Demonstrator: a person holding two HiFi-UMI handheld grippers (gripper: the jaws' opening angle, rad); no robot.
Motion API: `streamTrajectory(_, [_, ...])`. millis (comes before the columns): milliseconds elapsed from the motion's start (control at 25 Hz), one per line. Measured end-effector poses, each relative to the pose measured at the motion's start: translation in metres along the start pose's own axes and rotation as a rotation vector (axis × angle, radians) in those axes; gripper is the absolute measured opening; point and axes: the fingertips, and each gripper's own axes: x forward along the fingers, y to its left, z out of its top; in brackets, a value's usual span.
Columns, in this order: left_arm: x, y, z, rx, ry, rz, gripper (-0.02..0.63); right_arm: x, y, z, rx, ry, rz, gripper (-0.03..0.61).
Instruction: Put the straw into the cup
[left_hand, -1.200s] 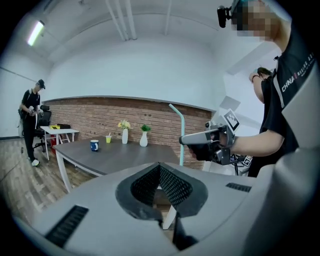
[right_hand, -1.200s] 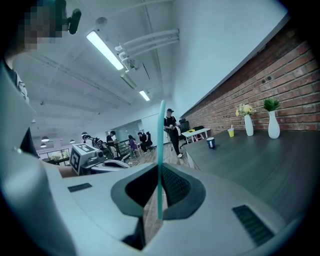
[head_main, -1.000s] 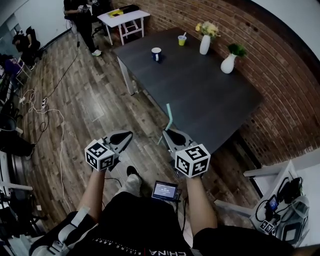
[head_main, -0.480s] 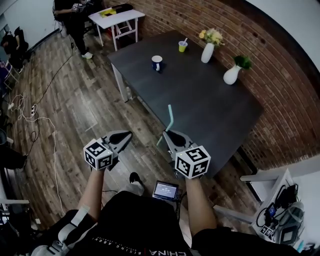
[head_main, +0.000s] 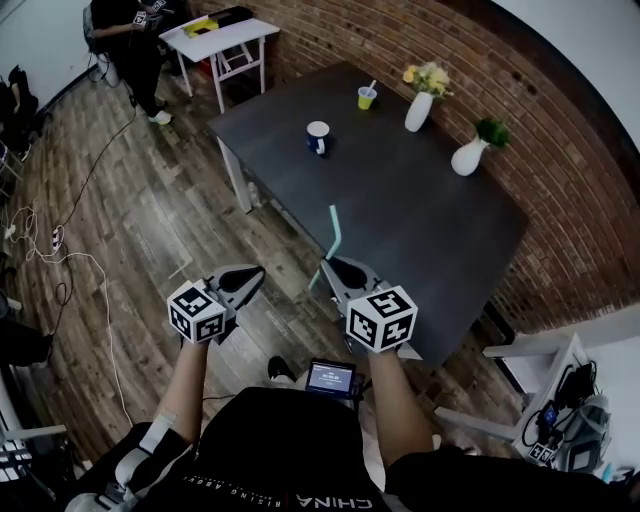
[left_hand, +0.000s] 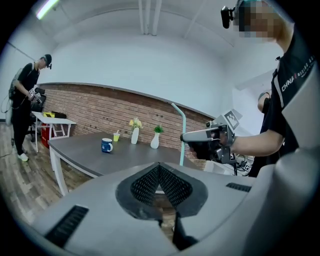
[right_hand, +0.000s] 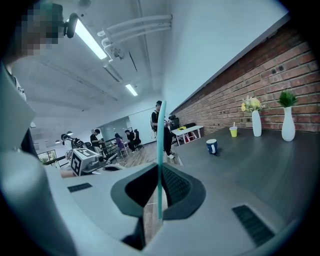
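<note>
The tabletop (head_main: 430, 240) stands ahead of the person, with its far long side along the brick wall (head_main: 540, 110). The mug (head_main: 318, 137) sits on it toward the far end, and the cup (head_main: 367, 97) sits behind the mug, nearer the wall. The first vase (head_main: 419, 110) stands just right of the cup; the second vase (head_main: 466, 157) stands further right along the wall side.

The left claw (head_main: 255, 273) and right claw (head_main: 329, 266) are side by side over the floor (head_main: 150, 220), before the tabletop's near edge. The straw (head_main: 333, 232) stands upright between the right claw's jaws.

A small table (head_main: 215, 38) stands beyond the tabletop's far end.

Office/lab space: brick wall (head_main: 560, 190), wood floor (head_main: 150, 200), dark table (head_main: 400, 210), ppl (right_hand: 117, 139) w/ gear in bg
</note>
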Motion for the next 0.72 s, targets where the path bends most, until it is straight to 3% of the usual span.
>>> streamTrajectory(360, [0.029, 0.050, 0.009, -0.008, -0.001, -0.006, 0.003, 0.052, -0.036, 0.016, 0.018, -0.007, 0.000, 0.012])
streamTrajectory(720, [0.100, 0.125, 0.047, 0.016, 0.024, -0.007, 0.003, 0.117, -0.119, 0.058, 0.071, -0.035, 0.013, 0.012])
